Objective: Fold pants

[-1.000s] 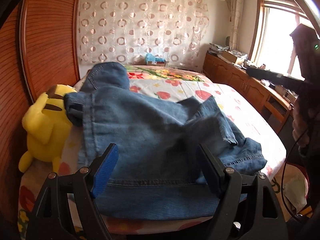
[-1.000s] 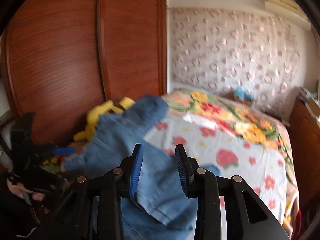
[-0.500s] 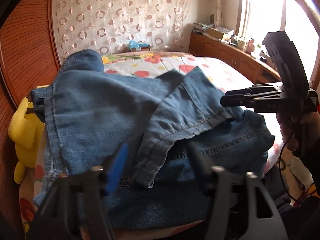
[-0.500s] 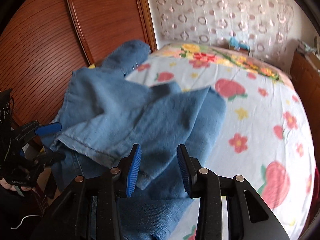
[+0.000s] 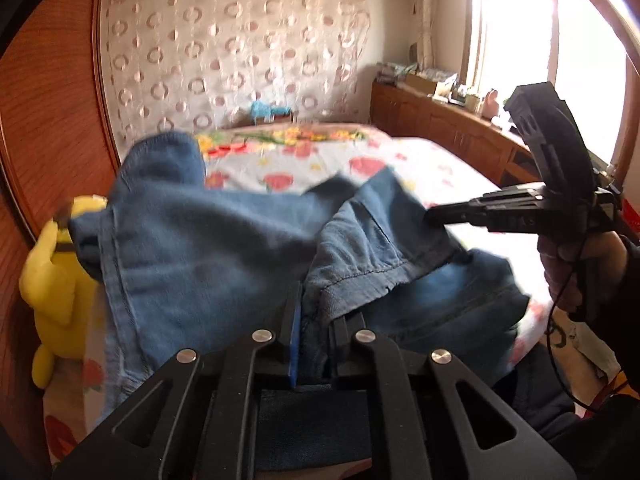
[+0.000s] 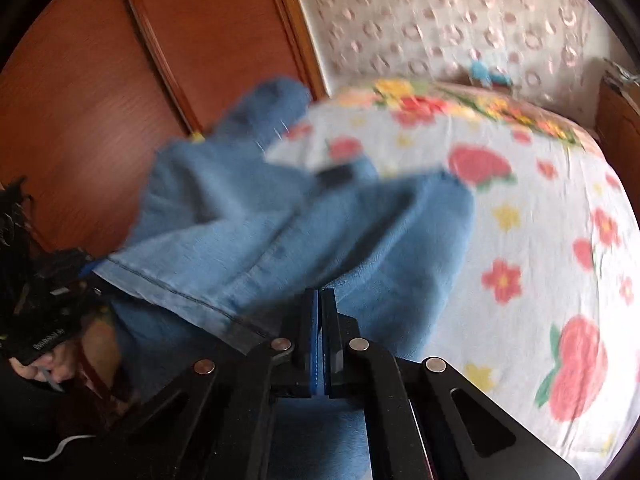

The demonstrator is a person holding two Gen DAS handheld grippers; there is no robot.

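Observation:
Blue denim pants [image 5: 208,248] lie crumpled on the near end of a flower-print bed [image 5: 432,168], one leg folded back over the rest. My left gripper [image 5: 316,312] is closing its jaws on the hem of that folded leg, with the denim filling the narrow gap. My right gripper [image 6: 320,296] has its pads together at the edge of the same leg [image 6: 280,232]. In the left wrist view the right gripper [image 5: 430,216] meets the cloth's far side. A hand [image 5: 572,264] holds it.
A yellow plush toy [image 5: 56,276] leans at the bed's left edge against a wooden wardrobe [image 6: 100,100]. A low wooden cabinet [image 5: 448,132] with clutter runs under the window on the right. The far flowered sheet [image 6: 520,220] is bare.
Both grippers went from open to closed. The left one moved in onto the folded leg's hem. The right one sank onto the cloth's edge.

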